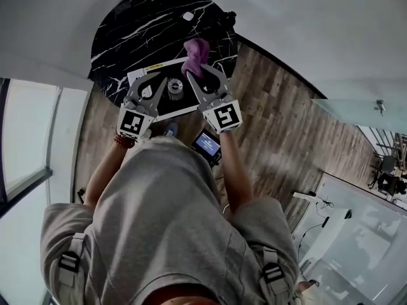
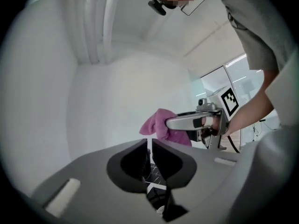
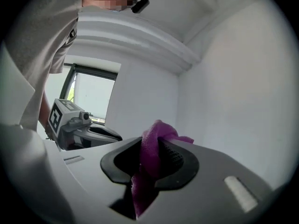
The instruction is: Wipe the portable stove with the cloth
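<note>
1. Left gripper (image 2: 150, 148): jaws are closed together, nothing held.
2. Right gripper (image 3: 154, 146): clamped on the purple cloth (image 3: 156, 134).
3. Portable stove (image 1: 166, 110) is seen at the near edge of the black marble table (image 1: 146, 24), below both grippers.
4. Yellow label (image 1: 156, 67) on the stove: print too small to be read.

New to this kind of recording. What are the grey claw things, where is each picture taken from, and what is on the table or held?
No robot here: a person holds a two-jaw gripper in each hand. The head view comes from a camera on the person's head, looking steeply down. The other two come from cameras riding on the grippers, each looking along its own jaws. Below is a round black table with a stove on it. The right gripper is shut on a purple cloth. The left gripper is shut and empty. Both are raised off the stove.
</note>
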